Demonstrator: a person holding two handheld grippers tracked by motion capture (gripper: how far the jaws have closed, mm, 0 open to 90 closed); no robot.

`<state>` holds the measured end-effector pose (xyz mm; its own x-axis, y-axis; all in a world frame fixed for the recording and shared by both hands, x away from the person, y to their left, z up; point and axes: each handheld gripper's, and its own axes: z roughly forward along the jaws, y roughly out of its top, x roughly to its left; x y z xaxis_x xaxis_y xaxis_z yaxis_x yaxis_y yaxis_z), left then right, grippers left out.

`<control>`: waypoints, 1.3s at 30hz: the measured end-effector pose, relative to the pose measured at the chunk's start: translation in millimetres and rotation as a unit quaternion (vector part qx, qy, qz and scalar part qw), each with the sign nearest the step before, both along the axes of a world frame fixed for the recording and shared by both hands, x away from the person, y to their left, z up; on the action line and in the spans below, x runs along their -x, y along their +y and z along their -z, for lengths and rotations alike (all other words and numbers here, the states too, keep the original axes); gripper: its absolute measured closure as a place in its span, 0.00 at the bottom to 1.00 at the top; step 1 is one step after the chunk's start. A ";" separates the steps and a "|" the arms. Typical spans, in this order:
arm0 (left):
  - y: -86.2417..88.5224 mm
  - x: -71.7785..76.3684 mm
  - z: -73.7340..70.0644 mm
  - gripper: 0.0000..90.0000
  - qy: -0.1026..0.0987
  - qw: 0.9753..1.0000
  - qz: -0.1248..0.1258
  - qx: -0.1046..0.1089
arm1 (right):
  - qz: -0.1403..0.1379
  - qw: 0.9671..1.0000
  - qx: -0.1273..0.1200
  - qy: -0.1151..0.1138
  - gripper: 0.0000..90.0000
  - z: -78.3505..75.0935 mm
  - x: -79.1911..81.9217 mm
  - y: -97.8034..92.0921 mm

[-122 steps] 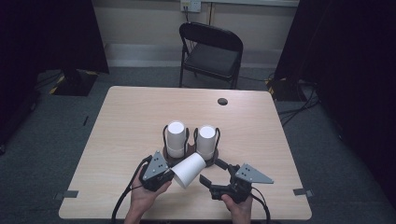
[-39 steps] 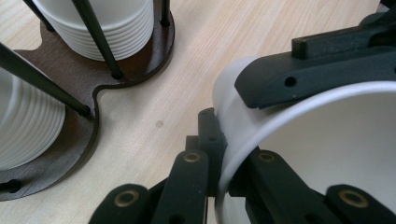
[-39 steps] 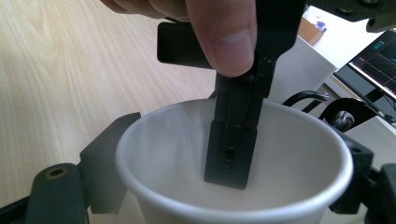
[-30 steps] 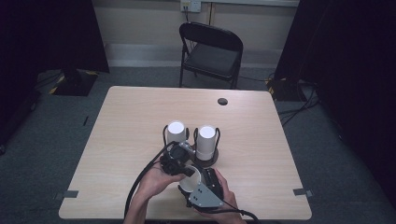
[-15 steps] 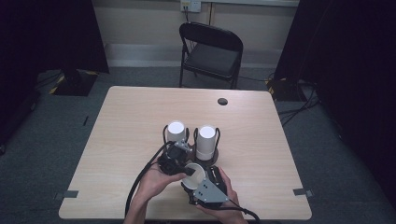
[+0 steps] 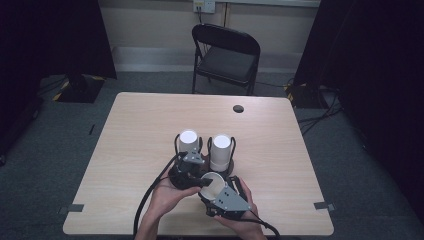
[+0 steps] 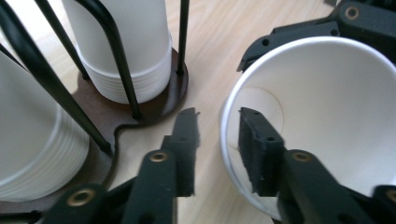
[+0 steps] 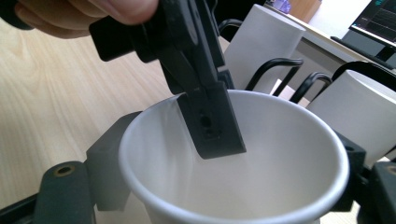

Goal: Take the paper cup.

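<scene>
Right gripper (image 6: 216,189): seen in the lower centre of the high view, held in a hand at the bottom edge; its jaws are closed around the outside of a single white paper cup (image 6: 212,181), one black jaw on each flank of the cup wall in the right gripper view.

White paper cup (image 8: 233,158): held mouth-up just above the pale wooden table (image 6: 140,130), at lower centre of the high view, just in front of the cup holder.

Left gripper (image 6: 196,176): seen immediately left of the cup in the high view, gripped by the other hand. Its jaws are set narrowly apart and straddle the cup rim, one jaw inside the cup and one outside, as shown in the left gripper view (image 7: 217,140); whether they pinch the wall cannot be told.

Dark brown twin-well cup holder with black wire uprights (image 7: 140,109): placed at the centre of the table, just beyond the grippers. Two stacks of inverted white paper cups are held in it, the left stack (image 6: 188,141) and the right stack (image 6: 220,151), side by side.

Black folding chair (image 6: 225,52): set beyond the far table edge, upper centre of the high view.
</scene>
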<state>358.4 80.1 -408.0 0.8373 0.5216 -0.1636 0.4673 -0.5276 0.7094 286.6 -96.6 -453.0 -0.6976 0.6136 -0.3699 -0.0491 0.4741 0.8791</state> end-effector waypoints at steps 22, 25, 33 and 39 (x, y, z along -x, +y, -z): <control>15.5 12.0 -2.6 0.46 -0.105 0.992 -0.035 0.061 | 0.012 0.998 -0.037 0.047 0.24 1.3 -4.0 -15.0; 19.6 12.9 -1.2 0.47 -0.103 0.991 -0.046 0.075 | 0.013 0.998 -0.037 0.049 0.24 1.3 -4.9 -16.2; 36.4 18.9 5.3 0.39 -0.111 0.986 -0.071 0.099 | 0.021 0.997 -0.040 0.058 0.25 0.0 -6.8 -22.4; 46.8 24.3 13.4 0.35 -0.120 0.982 -0.081 0.123 | 0.032 0.996 -0.048 0.064 0.25 0.7 -8.4 -26.6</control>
